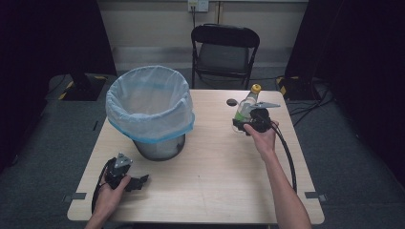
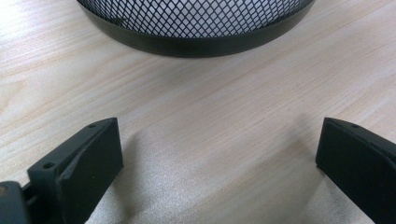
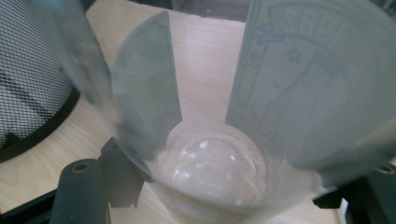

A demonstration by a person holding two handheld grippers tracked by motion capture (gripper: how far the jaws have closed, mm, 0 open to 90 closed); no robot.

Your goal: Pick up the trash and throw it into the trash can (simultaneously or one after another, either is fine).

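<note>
A clear plastic bottle (image 1: 247, 104) with a yellow cap and a green label is held at the table's right rear, tilted with its cap up and away from me. My right gripper (image 1: 244, 123) is shut on its lower body. In the right gripper view the bottle (image 3: 210, 163) sits close up between the two black jaws, its base toward the camera. My left gripper (image 1: 141, 181) rests low over the front left of the table. Its jaws stand wide open in the left gripper view, with bare wood between them (image 2: 219, 163).
A black mesh waste bin (image 1: 160, 145) lined with a pale blue bag stands left of centre; its base (image 2: 196, 42) is just beyond my left gripper. A small dark disc (image 1: 232, 102) lies beside the bottle. A black folding chair (image 1: 224, 47) stands behind the wooden table (image 1: 210, 176).
</note>
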